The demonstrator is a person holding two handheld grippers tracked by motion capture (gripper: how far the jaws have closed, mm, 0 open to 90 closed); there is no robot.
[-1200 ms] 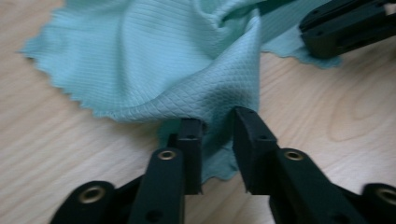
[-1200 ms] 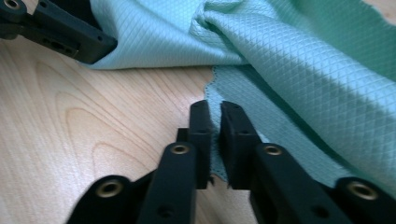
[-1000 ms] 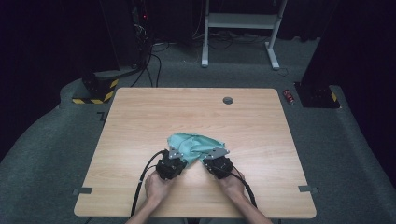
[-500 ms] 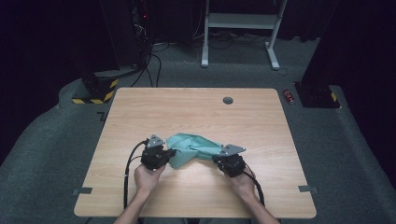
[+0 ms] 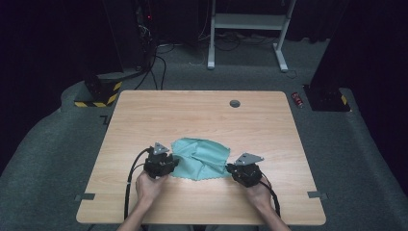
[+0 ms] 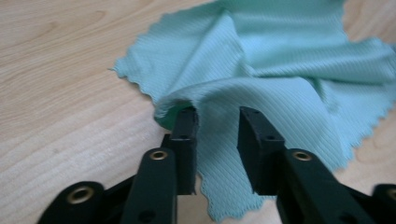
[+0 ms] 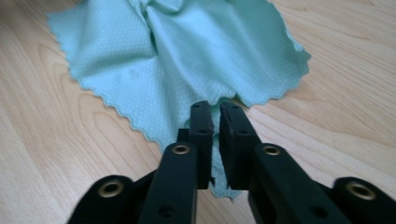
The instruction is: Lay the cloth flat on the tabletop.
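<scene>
In the right gripper view, the right gripper [image 7: 214, 112] has its two black jaws drawn narrow, pinching a scalloped edge of the green cloth [image 7: 187, 51] between them; a thin strip of fabric runs down the slit at the lower centre of the frame. In the left gripper view, the left gripper [image 6: 217, 116] has its jaws set wider, and a raised fold of the cloth [image 6: 280, 70] arches over and between them; whether the pads press the fabric there cannot be told. The cloth is pale mint green with a fine ribbed weave and a wavy pinked edge, rumpled into soft folds rather than lying flat. In the high view it lies at the lower centre of the wooden table [image 5: 202, 115], stretched between the left gripper [image 5: 163, 162] at its left edge and the right gripper [image 5: 240, 171] at its lower right corner, with each of the person's hands behind its gripper. A small round grommet [image 5: 235, 103] sits near the table's far edge, well apart from the cloth [image 5: 202, 156].
</scene>
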